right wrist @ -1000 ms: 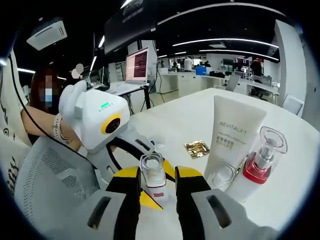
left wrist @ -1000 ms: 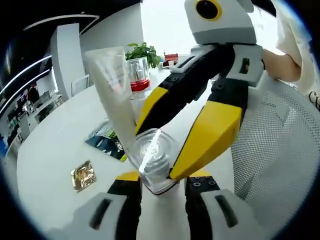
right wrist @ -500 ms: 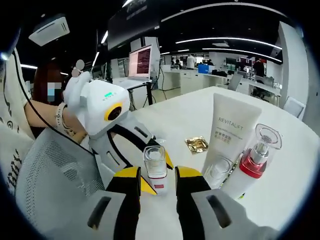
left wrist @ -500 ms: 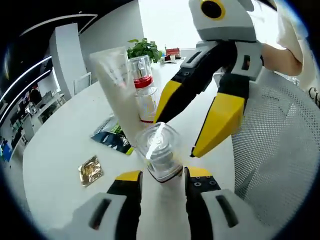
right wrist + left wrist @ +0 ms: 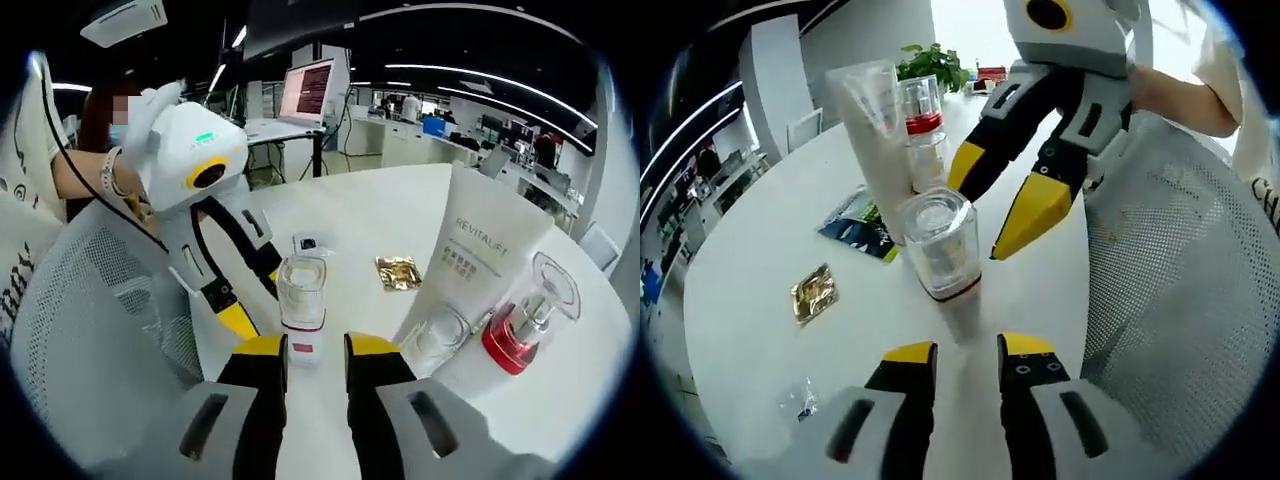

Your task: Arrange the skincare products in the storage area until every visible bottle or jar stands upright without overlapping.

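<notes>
Looks like the release step on the small square clear-plastic bottle with the red band at its base (image 5: 938,245): it stands upright on the round white table (image 5: 750,290), free of both tools. Left gripper (image 5: 967,352) has its yellow-tipped jaws parted with nothing between them, a little short of the bottle. Right gripper (image 5: 316,347) is likewise let go, jaws spread and empty, bottle just ahead of the tips. In the left gripper view the right gripper reaches in from above, tips open beside the bottle, not on it. Just behind it: the tall white squeeze tube standing on its clear cap (image 5: 470,275), and next to that the clear pump bottle with the red collar (image 5: 520,325), both upright. Tube and pump bottle sit close; can't tell if they touch. My read: all three bottles already stand without overlap, so the next move is only a check, then pull both tools straight back without clipping the small bottle, which looks light and tippy. Contents: small bottle looks clear through the walls, fill level not readable; pump bottle shows red inside the lower part; tube is opaque. Loose bits on the table: gold foil sachet (image 5: 398,272), dark printed packet (image 5: 862,235) flat beside the tube.
</notes>
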`<state>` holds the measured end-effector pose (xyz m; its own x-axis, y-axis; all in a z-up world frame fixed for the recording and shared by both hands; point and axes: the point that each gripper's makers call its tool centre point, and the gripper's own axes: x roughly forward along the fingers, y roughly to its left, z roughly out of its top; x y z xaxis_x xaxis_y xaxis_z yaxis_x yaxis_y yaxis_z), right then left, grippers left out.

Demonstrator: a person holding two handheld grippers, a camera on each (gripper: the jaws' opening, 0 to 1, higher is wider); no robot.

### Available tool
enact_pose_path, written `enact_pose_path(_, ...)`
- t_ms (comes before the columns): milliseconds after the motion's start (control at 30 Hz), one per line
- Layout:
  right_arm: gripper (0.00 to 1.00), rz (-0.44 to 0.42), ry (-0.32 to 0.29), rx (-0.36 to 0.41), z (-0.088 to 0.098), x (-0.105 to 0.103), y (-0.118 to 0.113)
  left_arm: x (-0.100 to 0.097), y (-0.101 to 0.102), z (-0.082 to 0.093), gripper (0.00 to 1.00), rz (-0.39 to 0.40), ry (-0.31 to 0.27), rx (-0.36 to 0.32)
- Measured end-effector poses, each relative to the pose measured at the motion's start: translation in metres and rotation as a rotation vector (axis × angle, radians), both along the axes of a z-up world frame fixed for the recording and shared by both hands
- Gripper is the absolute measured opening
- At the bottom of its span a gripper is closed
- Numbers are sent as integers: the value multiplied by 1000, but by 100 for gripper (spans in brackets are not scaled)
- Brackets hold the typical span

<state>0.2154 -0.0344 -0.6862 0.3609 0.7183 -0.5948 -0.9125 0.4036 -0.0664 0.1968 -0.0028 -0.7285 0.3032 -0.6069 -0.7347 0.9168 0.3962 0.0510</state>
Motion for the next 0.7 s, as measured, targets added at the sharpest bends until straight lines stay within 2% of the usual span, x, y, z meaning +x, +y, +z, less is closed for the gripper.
enact_pose_path(167,20,38,-6,-45,-10,4,-3,-7,-9,2,17,-18,25,-25)
enact_pose_path(267,19,62,4,-48,-13,3,-1,-4,-14,4,18,-14,19,-42)
enact_pose_path(500,16,101,7,-58,-14,-1,4,4,-17,6,19,-21,-3,-33)
enact_pose_path(700,12,80,8,-69,-15,-3,0,9,-23,5,19,-35,-18,-27)
